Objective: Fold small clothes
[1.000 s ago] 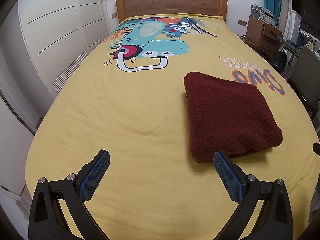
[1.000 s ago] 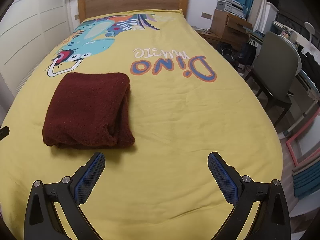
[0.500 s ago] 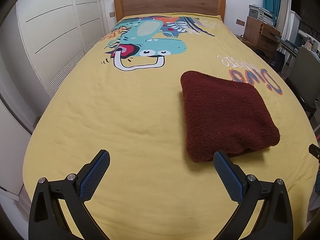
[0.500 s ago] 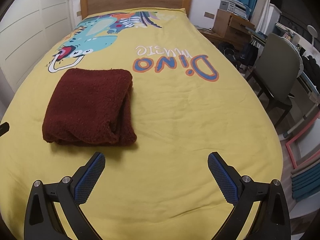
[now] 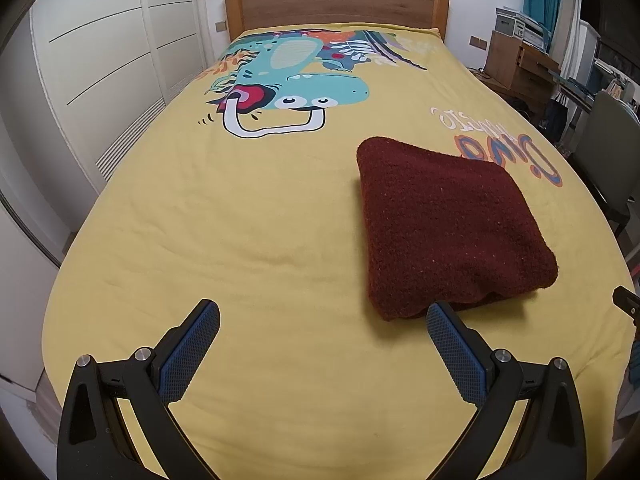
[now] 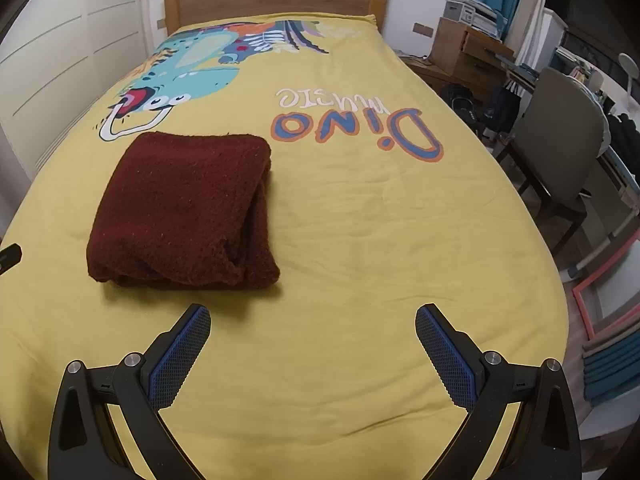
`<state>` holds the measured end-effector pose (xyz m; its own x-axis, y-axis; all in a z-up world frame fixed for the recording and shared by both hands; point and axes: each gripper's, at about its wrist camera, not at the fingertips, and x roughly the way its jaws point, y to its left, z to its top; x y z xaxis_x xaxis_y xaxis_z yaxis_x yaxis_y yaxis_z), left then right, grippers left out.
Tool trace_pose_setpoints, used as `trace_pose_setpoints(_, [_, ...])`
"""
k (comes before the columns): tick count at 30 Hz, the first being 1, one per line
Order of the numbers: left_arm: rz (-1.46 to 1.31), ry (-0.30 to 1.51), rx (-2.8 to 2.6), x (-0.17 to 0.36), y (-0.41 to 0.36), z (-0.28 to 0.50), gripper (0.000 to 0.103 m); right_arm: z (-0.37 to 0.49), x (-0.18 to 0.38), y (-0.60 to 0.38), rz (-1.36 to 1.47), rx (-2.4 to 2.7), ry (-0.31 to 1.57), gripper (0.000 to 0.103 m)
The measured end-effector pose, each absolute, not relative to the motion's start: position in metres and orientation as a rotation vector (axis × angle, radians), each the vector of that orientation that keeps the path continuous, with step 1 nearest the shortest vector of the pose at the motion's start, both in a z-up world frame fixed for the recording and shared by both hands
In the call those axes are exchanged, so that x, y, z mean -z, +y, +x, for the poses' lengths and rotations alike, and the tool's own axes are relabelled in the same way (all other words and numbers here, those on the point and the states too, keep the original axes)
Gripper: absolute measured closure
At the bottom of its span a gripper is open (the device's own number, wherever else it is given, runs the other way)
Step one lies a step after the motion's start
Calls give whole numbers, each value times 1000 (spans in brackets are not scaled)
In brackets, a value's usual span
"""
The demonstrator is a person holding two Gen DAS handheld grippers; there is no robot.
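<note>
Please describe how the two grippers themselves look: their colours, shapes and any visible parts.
The left gripper and the right gripper look identical: black angular frames with triangular cut-outs, silver round bolts at the joints, and two splayed fingers faced with blue, finely textured pads. No cables, markings or sleeves show.

A folded knit garment (image 5: 452, 224) lies on the bed (image 5: 240, 216), nearer the foot edge than the headboard (image 5: 336, 0). The left claw (image 5: 322, 344) hangs over the foot edge with the garment ahead to its right; the right claw (image 6: 312, 342) has the garment (image 6: 180, 208) ahead to its left. A chair (image 6: 560, 152) stands off the bed's right edge, a wardrobe (image 5: 100, 60) off the left.
</note>
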<state>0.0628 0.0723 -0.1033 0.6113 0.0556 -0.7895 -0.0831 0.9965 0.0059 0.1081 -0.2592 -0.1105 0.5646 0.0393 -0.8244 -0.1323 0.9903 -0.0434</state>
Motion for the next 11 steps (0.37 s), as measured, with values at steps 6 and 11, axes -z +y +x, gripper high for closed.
trace_pose_setpoints(6, [-36,908,-73,105,72,62,1,108,112,-258,-104,-102,969,1])
trace_pose_setpoints(11, [-38,917,-69,107,72,65,1,109,114,-257,-104,-101,974,1])
